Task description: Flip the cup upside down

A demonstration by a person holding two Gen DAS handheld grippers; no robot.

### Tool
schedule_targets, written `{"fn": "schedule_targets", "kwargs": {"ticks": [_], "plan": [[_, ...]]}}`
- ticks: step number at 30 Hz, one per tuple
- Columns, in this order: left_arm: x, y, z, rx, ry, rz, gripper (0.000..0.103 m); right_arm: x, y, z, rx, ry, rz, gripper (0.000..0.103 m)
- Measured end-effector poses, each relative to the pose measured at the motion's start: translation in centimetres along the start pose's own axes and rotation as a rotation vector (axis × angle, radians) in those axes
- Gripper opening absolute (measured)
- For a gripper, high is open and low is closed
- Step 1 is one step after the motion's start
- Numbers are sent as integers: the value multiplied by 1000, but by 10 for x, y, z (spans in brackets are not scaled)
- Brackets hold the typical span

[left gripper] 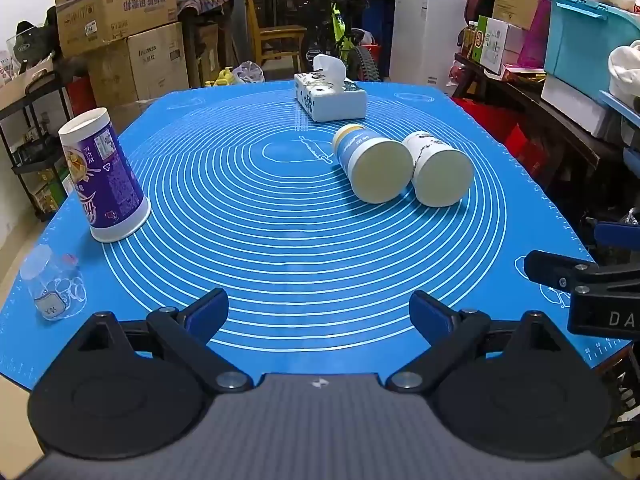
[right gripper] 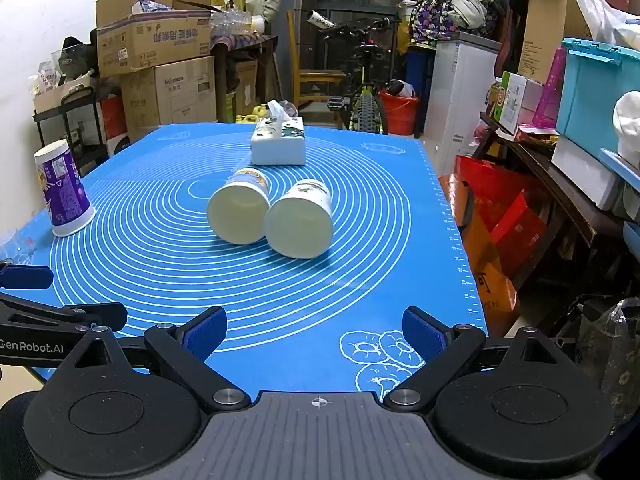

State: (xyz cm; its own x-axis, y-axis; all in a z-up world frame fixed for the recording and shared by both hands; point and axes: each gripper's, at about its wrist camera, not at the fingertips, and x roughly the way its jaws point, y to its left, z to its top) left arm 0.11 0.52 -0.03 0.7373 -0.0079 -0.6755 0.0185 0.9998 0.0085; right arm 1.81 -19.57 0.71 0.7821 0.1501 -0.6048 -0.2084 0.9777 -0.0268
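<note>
Left gripper: fingers spread wide, released, holding nothing, low over the near edge of the blue baking mat.
Right gripper: fingers parted and empty, above the mat's near right corner.
Purple cup: stands upside down, wide mouth on the mat, at the table's left edge.
Blue-banded cup: lies on its side near the mat's centre, base facing the cameras.
White patterned cup: lies on its side, touching the blue-banded cup on its right.
Tissue box: just behind the 2 lying cups.
Clear jar: at the near left corner.
</note>
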Motion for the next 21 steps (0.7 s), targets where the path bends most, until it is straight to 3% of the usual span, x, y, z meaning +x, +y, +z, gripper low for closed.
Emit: {"fn": "schedule_targets", "kwargs": {"ticks": [21], "plan": [[0,-3,0,11,-7,4,96,-2,0,0,-3,1,-2,95]]}}
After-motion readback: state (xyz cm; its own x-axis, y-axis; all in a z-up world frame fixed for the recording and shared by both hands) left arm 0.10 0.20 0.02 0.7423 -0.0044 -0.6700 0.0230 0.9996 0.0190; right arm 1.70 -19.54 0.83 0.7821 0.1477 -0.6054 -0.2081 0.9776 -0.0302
